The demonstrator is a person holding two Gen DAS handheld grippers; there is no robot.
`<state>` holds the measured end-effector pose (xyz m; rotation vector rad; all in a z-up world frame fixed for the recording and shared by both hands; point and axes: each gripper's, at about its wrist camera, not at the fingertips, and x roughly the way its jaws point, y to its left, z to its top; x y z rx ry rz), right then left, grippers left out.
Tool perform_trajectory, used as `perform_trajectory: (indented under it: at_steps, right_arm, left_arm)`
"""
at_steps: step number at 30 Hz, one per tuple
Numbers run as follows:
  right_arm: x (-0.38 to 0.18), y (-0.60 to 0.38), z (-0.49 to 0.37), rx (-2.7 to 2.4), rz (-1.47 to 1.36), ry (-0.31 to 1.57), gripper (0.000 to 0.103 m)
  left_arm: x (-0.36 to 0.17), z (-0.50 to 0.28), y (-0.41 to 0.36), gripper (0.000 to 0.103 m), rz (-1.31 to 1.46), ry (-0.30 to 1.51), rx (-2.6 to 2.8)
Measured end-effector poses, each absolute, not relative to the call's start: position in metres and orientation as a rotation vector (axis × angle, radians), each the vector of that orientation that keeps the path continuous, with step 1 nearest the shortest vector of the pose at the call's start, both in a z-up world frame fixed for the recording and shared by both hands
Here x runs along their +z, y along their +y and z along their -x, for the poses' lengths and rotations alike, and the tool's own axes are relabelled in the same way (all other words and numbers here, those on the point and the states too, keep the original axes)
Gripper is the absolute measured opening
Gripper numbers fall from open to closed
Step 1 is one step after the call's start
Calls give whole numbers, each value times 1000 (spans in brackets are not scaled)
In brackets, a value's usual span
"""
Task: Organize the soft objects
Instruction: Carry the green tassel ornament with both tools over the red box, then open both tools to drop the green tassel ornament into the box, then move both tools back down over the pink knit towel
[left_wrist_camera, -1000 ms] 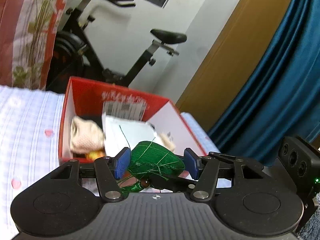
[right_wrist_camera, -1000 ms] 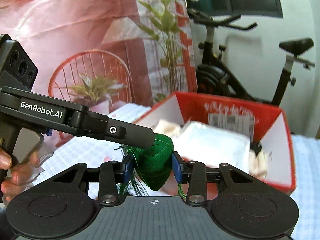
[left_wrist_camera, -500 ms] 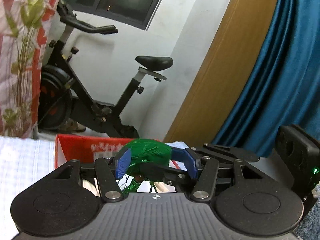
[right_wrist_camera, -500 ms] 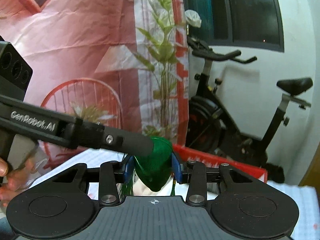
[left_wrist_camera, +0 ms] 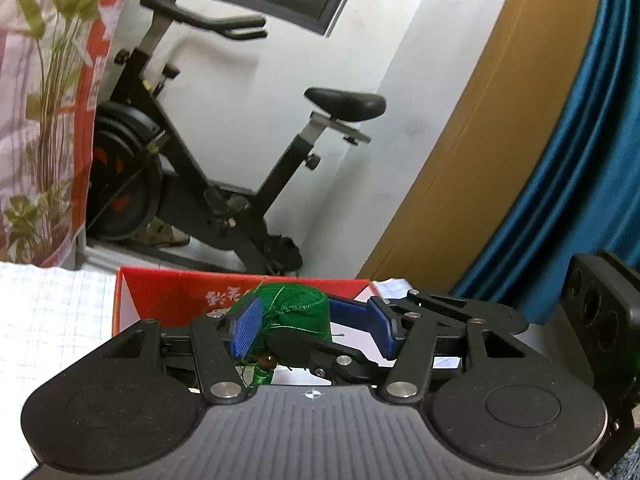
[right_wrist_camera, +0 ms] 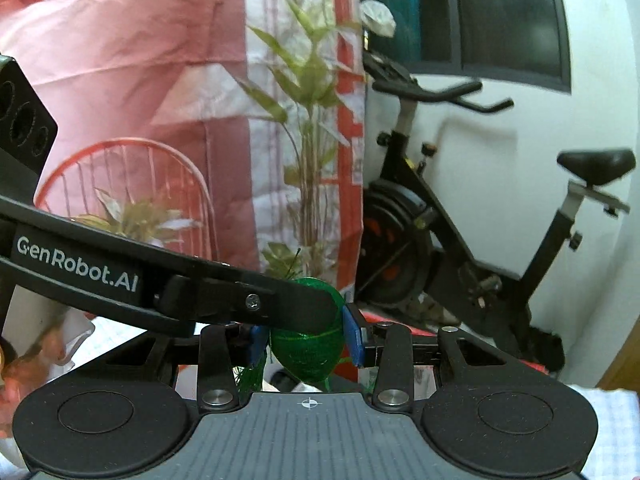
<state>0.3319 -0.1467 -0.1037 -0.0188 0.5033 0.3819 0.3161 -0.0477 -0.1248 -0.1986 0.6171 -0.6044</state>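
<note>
Both grippers on one green mesh pouch (right_wrist_camera: 306,350): right gripper (right_wrist_camera: 306,346) clamping it, long axis upright, narrow end down; left gripper (left_wrist_camera: 314,330) half-spread, grip unclear.

Green pouch (left_wrist_camera: 294,312): coarse woven mesh cloth; red box (left_wrist_camera: 168,300): glossy cardboard.

Both tongs have lifted with the green pouch (left_wrist_camera: 294,306); the red box (left_wrist_camera: 168,300) has dropped from mid-frame to a strip along the lower frame, its contents hidden.
</note>
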Motion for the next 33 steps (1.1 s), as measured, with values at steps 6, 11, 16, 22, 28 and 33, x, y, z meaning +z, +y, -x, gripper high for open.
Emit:
perform_trajectory:
  at_steps: [6,11,16,22,28,33]
  right_arm:
    - [-131,-153,-348,340,-4,566,37]
    - [-145,-163,-352,236,-3,635,42]
    - [-150,-177,-344,170,-17,660,51]
    - [-147,-187,-329,132,-15,665,83]
    - [-135,-194,-305,113,-27,643,103]
    - [-128,-203,-282,84,-48,632,103]
  left_arm:
    - [-136,-331,-50,59,173,640,-548]
    - [-138,-330,-45,62,126,651,-478]
    - [-132,-321,-40,78,56,634,-422]
    - [-121,-301,-34,99,-13,601,-371]
    - [-110,-277,-22,103,-27,587,-323]
    - [-103,-254,-13,103,-58,570,-285]
